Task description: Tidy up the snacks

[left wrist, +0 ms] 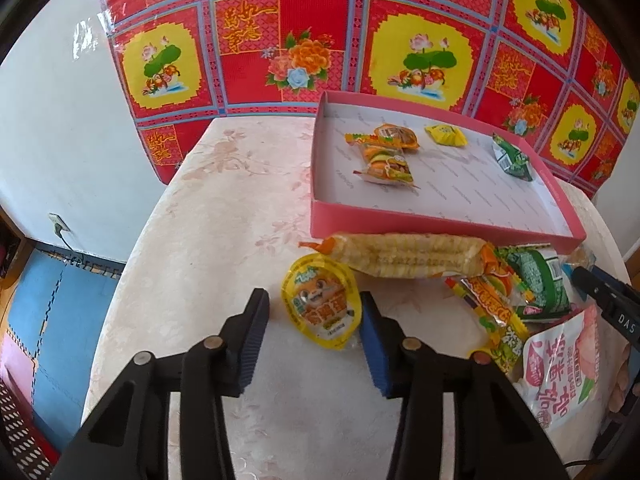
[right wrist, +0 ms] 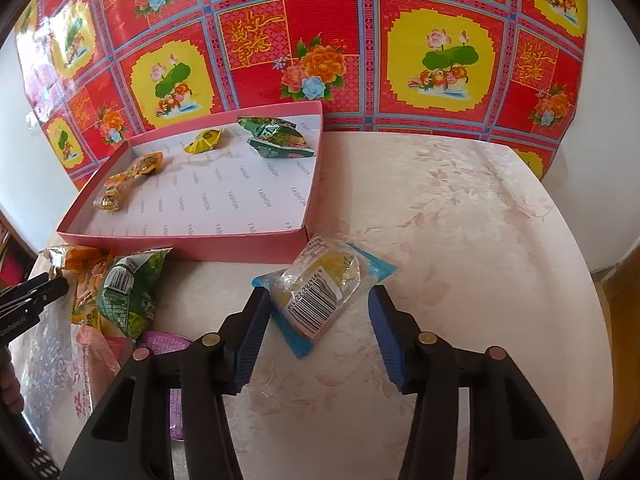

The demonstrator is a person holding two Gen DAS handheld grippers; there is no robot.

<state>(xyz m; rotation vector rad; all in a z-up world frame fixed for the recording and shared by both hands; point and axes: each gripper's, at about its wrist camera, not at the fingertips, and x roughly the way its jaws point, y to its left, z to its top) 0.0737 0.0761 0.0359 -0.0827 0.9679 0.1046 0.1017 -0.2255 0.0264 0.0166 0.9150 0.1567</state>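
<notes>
My left gripper (left wrist: 314, 312) is open, its jaws on either side of a yellow cartoon snack packet (left wrist: 320, 304) lying on the table. My right gripper (right wrist: 320, 308) is open around a clear blue-edged packet (right wrist: 324, 292) with a barcode. A pink tray (left wrist: 400, 228) holds several snacks: orange packets (left wrist: 384, 156), a yellow packet (left wrist: 445, 135) and a green one (left wrist: 514, 158). The tray also shows in the right wrist view (right wrist: 180, 242). A long corn snack pack (left wrist: 404, 254) lies along the tray's front wall.
A pile of loose snacks lies right of the left gripper: a green packet (left wrist: 540, 280), an orange-yellow one (left wrist: 492, 308) and a pink-white pouch (left wrist: 560, 364). The pale floral table (right wrist: 460, 240) meets a red patterned wall cloth (right wrist: 320, 40). The floor drops off at left (left wrist: 48, 300).
</notes>
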